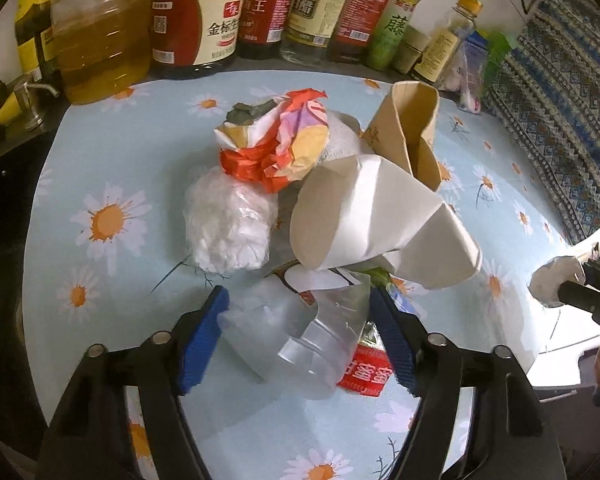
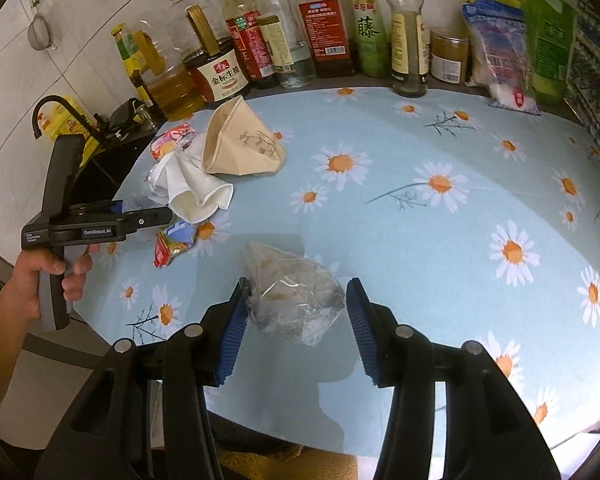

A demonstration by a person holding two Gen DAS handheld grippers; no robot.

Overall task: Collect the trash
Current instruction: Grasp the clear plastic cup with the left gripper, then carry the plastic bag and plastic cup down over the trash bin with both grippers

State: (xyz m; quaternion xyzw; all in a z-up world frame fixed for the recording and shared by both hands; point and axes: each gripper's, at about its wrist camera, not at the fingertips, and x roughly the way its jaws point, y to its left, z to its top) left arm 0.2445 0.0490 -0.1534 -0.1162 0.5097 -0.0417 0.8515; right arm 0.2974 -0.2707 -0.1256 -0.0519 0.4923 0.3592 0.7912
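Gathering step in hand. The right gripper (image 2: 296,320) is clamped on a crumpled clear bag (image 2: 296,300), held above the daisy-print table (image 2: 420,240), right of the pile. The left gripper (image 1: 300,336) stands apart astride a clear plastic bottle piece (image 1: 300,336) at the near edge of the trash pile (image 1: 320,184); whether its pads press cannot be told. Next move, by judgement: close on that piece without crushing it loose.

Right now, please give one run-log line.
left gripper: around clear plastic | right gripper: holds bag | pile: on table
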